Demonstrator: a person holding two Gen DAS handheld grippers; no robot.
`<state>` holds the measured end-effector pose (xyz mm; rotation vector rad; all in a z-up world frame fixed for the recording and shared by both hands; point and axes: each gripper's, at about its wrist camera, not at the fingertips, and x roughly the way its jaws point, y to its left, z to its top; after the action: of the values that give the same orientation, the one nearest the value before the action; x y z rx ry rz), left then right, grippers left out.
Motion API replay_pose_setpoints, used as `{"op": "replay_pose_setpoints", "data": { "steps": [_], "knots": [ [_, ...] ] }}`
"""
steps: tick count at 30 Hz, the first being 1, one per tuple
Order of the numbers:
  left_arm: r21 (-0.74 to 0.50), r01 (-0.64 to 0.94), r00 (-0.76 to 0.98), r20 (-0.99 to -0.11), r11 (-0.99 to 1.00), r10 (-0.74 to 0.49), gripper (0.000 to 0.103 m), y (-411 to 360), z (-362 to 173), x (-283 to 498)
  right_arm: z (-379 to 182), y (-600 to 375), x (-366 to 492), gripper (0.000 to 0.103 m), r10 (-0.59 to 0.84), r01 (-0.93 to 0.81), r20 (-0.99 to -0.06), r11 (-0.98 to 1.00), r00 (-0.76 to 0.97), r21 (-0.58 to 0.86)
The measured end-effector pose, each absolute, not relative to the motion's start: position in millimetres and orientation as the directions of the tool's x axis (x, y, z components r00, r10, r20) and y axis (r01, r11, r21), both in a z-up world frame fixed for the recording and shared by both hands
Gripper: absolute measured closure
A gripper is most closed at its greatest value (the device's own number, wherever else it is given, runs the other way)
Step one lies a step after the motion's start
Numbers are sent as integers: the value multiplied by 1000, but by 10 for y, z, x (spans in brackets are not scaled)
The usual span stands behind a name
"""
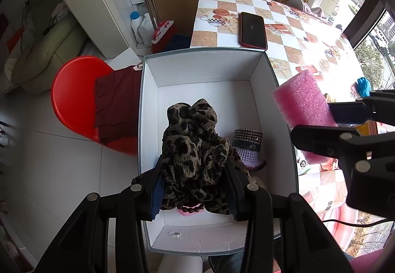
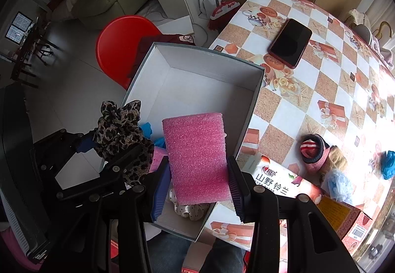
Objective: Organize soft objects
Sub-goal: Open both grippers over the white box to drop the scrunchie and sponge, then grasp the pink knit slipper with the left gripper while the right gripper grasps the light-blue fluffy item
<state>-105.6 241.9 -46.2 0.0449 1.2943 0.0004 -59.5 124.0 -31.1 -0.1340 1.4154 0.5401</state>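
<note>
My left gripper [image 1: 193, 174] is shut on a bunched leopard-print cloth [image 1: 192, 139] and holds it over the near half of the open white box [image 1: 202, 52]. My right gripper [image 2: 197, 181] is shut on a pink foam block [image 2: 195, 157], which hangs above the box's [image 2: 209, 60] near right corner. From the left wrist view the foam block [image 1: 301, 105] sits just past the box's right wall. Inside the box lie a purple knitted piece [image 1: 248, 149], a polka-dot fabric piece [image 2: 190, 208] and something blue [image 2: 148, 129]. The left gripper [image 2: 111, 147] with the cloth [image 2: 118, 129] is beside the foam.
The box rests on a checked table [image 2: 308, 90] and overhangs its left edge. On the table lie a phone [image 2: 291, 43], a red and pink knitted item [image 2: 313, 149], a tissue pack [image 2: 279, 186] and blue items [image 2: 387, 164]. A red stool [image 1: 74, 95] with a maroon cloth [image 1: 113, 102] stands left.
</note>
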Motion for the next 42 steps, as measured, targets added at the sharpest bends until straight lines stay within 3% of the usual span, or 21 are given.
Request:
{"op": "replay_pose_setpoints", "data": {
  "steps": [17, 19, 20, 22, 23, 24, 29, 40, 42],
  "knots": [
    [26, 19, 271, -962, 999, 20, 54, 2420, -542, -1050, -366, 1264, -449, 57, 293, -416, -955, 875, 53, 246],
    [24, 15, 271, -962, 1000, 19, 48, 2418, -537, -1049, -366, 1278, -424, 57, 301, -418, -952, 872, 51, 253],
    [18, 15, 272, -962, 1000, 14, 40, 2418, -533, -1049, -370, 1281, -412, 56, 307, -418, -951, 870, 47, 261],
    [6, 8, 278, -961, 1000, 3, 25, 2421, -519, -1053, -372, 1276, -389, 39, 317, -409, -948, 870, 39, 275],
    [-7, 6, 288, -958, 1000, -9, 21, 2424, -503, -1059, -364, 1263, -378, 16, 321, -402, -946, 873, 43, 278],
    [-19, 6, 294, -956, 1000, -20, 20, 2427, -486, -1061, -349, 1238, -373, 6, 326, -393, -944, 875, 51, 281],
    [-60, -3, 277, -959, 998, -56, 0, 2380, -443, -990, -311, 1012, -297, 5, 320, -320, -946, 902, 47, 289],
    [-86, 265, 261, -952, 960, -158, 0, 1264, -131, -440, 104, -744, -173, 5, 307, 2, -944, 951, 124, 309],
    [-66, 315, 234, -961, 947, -145, 0, 974, -206, -291, 138, -1137, -127, 1, 280, 61, -949, 955, 141, 291]
  ]
}}
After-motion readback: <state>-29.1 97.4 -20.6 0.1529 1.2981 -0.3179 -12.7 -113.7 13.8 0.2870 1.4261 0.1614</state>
